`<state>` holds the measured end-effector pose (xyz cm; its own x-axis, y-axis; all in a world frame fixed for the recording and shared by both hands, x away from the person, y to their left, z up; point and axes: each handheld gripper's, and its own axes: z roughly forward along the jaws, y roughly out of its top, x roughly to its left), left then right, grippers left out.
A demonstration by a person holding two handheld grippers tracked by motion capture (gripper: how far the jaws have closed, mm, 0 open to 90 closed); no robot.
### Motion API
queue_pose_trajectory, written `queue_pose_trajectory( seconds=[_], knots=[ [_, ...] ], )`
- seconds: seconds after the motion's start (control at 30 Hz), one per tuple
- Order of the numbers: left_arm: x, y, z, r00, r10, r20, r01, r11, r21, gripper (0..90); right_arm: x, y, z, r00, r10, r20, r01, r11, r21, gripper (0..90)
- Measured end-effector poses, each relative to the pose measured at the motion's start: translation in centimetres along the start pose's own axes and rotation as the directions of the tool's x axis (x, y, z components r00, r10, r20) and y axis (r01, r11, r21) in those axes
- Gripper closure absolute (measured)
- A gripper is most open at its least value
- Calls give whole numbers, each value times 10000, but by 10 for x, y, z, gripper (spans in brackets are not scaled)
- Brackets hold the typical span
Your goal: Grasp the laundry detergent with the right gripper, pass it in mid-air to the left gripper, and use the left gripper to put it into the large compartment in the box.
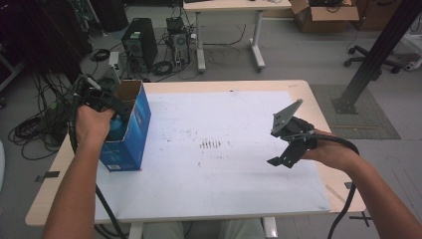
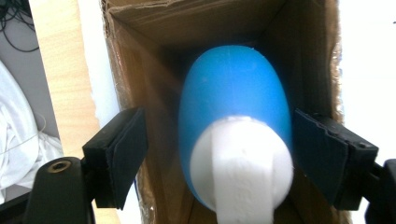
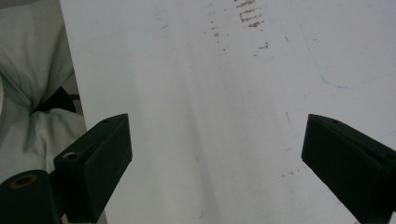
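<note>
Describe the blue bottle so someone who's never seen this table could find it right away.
Start at the table and go to its left edge, where an open blue box stands. The bottle sits inside that box, between the open jaws of the left gripper. It is rounded and bright blue with a white top, against plain brown cardboard walls.

No legible text or labels

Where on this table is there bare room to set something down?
The white sheet is bare between the blue cardboard box at its left edge and the right gripper, apart from faint brown marks. The box is crowded: a blue and white bottle sits inside.
</note>
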<state>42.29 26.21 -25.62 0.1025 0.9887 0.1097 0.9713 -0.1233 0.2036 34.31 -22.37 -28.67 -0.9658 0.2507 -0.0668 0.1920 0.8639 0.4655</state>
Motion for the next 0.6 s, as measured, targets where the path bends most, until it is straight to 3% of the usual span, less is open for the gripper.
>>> queue_pose_trajectory(
  seconds=[0.4,0.6],
  knots=[
    [2,-2,-28,9996,-1,265,14,9988,-487,131,4,-2,-6,9999,-31,120,31,10000,-39,82],
    [-5,-2,-46,9991,288,316,-264,9968,-760,122,6,-3,-9,9999,6,163,-4,9999,-123,82]
  ],
)
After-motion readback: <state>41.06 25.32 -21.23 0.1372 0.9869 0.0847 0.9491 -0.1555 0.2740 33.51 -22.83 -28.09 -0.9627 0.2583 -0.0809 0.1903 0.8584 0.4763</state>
